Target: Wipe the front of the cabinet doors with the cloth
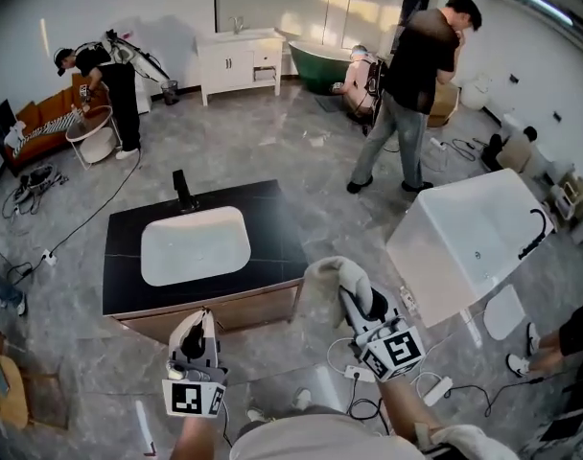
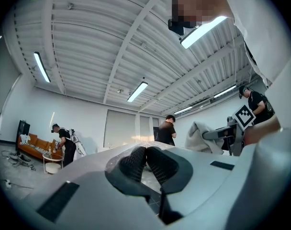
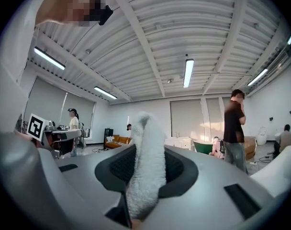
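Right now we are pinching the cloth [image 1: 322, 278] in the right gripper [image 3: 145, 164], with the jaws clamped on its fold, just off the front right corner of the cabinet top [image 1: 272, 220]. The left gripper [image 2: 146, 161] is hanging closed and empty before the cabinet doors [image 1: 244, 310]. We are judging the wiping not yet begun; the next move calls for pressing the cloth flat against the door fronts.
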The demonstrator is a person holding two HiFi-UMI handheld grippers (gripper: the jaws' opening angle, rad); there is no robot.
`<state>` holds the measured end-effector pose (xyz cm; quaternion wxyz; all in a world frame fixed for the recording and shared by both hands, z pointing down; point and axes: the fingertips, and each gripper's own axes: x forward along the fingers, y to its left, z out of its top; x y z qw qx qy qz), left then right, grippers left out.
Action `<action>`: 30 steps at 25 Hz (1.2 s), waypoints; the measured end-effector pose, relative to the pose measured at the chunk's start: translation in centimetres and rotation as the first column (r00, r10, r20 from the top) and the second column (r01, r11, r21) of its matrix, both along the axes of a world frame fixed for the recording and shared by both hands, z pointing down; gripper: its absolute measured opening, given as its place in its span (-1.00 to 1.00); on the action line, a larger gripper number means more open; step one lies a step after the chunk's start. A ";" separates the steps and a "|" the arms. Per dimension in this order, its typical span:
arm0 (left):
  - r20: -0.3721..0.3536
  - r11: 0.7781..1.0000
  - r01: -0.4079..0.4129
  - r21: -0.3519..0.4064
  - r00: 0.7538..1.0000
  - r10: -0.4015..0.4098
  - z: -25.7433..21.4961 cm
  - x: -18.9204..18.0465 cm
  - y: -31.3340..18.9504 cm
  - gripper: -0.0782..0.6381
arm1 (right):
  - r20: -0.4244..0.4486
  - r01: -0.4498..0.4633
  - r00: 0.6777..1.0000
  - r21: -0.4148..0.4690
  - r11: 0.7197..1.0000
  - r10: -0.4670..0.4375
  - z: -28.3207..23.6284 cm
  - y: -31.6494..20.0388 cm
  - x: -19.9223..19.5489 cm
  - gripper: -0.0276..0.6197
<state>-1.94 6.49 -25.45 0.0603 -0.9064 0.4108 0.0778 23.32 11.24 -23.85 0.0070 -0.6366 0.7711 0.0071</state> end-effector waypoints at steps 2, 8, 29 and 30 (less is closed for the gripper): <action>-0.008 1.000 0.012 -0.011 1.000 -0.012 -0.6 -0.9 0.6 -0.73 | 0.001 0.002 1.000 0.015 1.000 -0.002 -1.4 1.2 -0.1 -0.52; -0.013 0.999 0.032 -0.018 0.999 -0.033 -2.1 -2.8 1.9 -0.73 | 0.025 0.014 1.000 0.051 0.999 -0.015 -4.3 3.2 -0.7 -0.52; -0.001 0.997 0.071 -0.011 0.997 -0.071 -2.6 -2.0 3.3 -0.73 | -0.012 0.146 0.989 0.064 0.987 -0.145 -4.5 2.9 -4.1 -0.53; 0.000 0.997 0.073 -0.010 0.997 -0.073 -2.5 -1.9 3.3 -0.73 | -0.011 0.147 0.989 0.061 0.987 -0.147 -4.4 2.9 -4.0 -0.53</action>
